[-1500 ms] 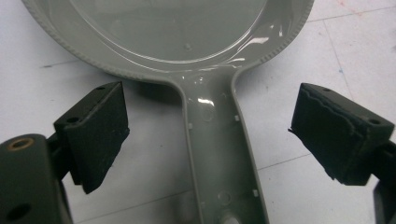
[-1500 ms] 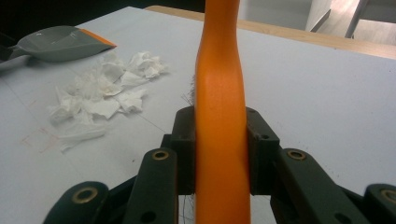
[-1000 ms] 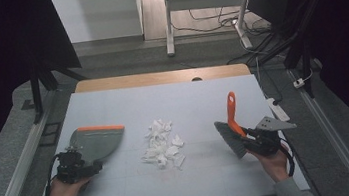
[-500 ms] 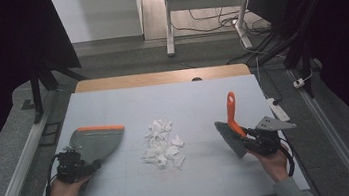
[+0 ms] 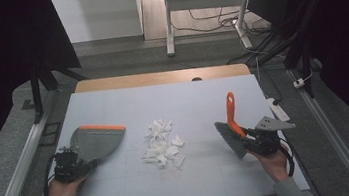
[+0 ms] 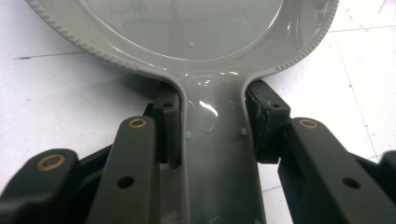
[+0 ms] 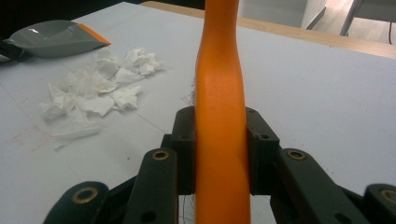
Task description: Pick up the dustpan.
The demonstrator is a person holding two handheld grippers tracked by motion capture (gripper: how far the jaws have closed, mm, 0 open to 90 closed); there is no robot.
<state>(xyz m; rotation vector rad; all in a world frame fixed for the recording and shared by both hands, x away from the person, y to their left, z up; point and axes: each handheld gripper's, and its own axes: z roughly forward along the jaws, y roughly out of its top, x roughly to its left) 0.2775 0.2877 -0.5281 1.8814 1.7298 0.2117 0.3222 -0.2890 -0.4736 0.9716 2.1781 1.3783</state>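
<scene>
Table (image 5: 113, 105): light grey top with a faint grid of thin lines, a few reddish marks on it in the left gripper view. Wooden strip (image 5: 160, 77) along its far edge, small dark hole (image 5: 196, 79) near the middle of it. White power strip (image 5: 277, 109) lies at the right edge, cord running off toward the floor. Metal rails (image 5: 20, 167) flank both sides. Beyond: white desk frame (image 5: 168, 18) standing on wood floor, loose cables (image 5: 212, 8) tangled under it. Black stand legs (image 5: 41, 79) far left, dark drapes both sides.
</scene>
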